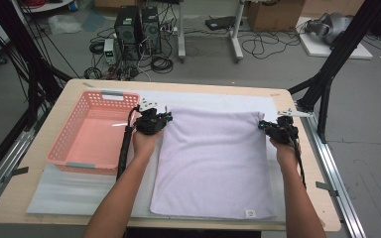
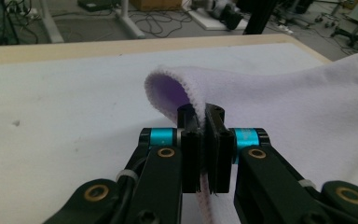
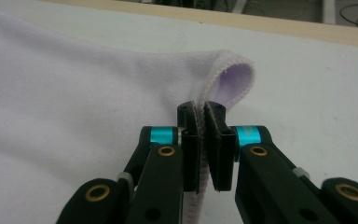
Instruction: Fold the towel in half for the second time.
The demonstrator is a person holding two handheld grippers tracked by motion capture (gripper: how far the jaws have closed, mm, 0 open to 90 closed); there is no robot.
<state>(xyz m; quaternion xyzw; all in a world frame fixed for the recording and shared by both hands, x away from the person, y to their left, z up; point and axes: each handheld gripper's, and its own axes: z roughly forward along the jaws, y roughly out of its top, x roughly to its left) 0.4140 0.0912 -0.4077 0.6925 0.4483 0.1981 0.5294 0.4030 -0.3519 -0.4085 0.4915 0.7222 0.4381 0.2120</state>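
Note:
A pale lilac towel (image 1: 213, 163) lies spread on a white sheet (image 1: 64, 191) on the table. My left gripper (image 1: 167, 118) is shut on the towel's far left corner, and my right gripper (image 1: 261, 125) is shut on its far right corner. In the left gripper view the jaws of the left gripper (image 2: 202, 112) pinch the towel's hemmed edge (image 2: 168, 81), which curls up over them. In the right gripper view the right gripper (image 3: 201, 109) pinches the towel (image 3: 74, 93) the same way, its corner folded up past the jaws.
A pink plastic basket (image 1: 93, 131) stands on the table left of the towel, close to my left hand. The wooden table edge (image 1: 178, 85) runs behind. Black frame legs, computers and cables are on the floor beyond.

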